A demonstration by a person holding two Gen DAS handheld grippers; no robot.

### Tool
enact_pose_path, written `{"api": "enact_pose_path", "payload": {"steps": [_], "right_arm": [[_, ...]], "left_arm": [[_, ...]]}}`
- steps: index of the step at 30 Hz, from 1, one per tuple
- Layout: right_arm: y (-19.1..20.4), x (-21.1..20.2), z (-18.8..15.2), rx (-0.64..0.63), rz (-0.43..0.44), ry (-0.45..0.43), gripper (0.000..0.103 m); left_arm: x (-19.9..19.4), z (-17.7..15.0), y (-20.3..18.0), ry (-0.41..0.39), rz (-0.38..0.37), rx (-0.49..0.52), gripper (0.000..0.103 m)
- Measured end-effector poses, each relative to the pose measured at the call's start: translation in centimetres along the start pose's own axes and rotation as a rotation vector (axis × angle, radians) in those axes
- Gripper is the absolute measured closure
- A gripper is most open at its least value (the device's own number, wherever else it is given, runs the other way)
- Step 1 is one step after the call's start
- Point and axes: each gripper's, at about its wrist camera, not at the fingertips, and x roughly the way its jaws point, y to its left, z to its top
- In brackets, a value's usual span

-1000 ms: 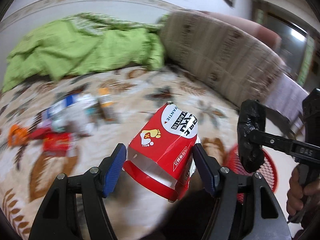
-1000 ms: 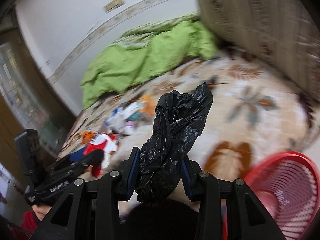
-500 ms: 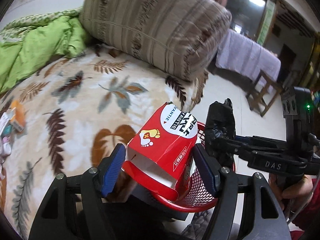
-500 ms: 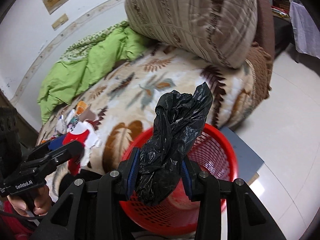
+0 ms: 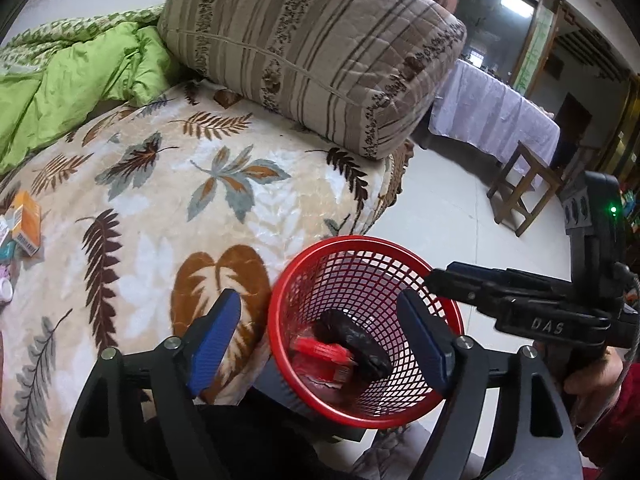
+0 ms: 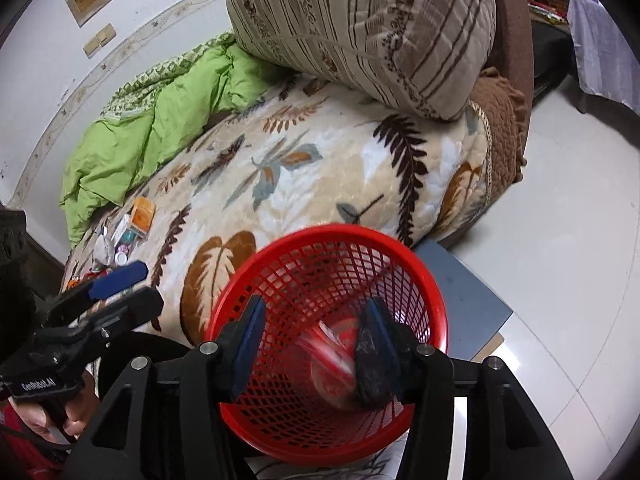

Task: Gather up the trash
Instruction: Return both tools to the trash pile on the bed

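Note:
A red mesh basket stands on the floor against the bed's edge. Inside it lie a red carton and a crumpled black plastic bag. In the right wrist view the carton is blurred and the bag sits close by one finger. My left gripper hangs over the basket, its jaws opening, nothing between the blue pads. My right gripper is over the basket too, jaws opening, no pad pressing on anything. A hand holds each tool.
Several small bits of trash, among them an orange box, lie on the leaf-patterned blanket. A striped pillow and a green quilt lie further back. A wooden stool stands on the tiled floor.
Both grippers swung from the bed to above the basket. The left let go of the red carton, the right of the black bag; both now lie in the basket.

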Motion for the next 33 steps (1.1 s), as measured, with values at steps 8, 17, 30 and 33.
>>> {"api": "enact_pose_path", "payload": {"steps": [8, 17, 30, 33], "right_arm": [[3.7, 1.2, 1.1, -0.015, 0.121, 0.005, 0.045], [13.5, 4.5, 2.6, -0.163, 0.300, 0.053, 0.045], [26.7, 9.9, 1.6, -0.377, 0.403, 0.106, 0.043], [28.9, 10.9, 1.4, -0.407, 0.407, 0.111, 0.043]], "left_arm": [[-4.1, -0.8, 4.5, -0.073, 0.091, -0.081, 0.024], [-10.2, -2.8, 12.2, -0.151, 0.243, -0.238, 0.024], [-17.7, -8.8, 21.5, -0.219, 0.464, -0.464, 0.024], [-18.9, -10.0, 23.7, -0.232, 0.499, -0.531, 0.024]]}}
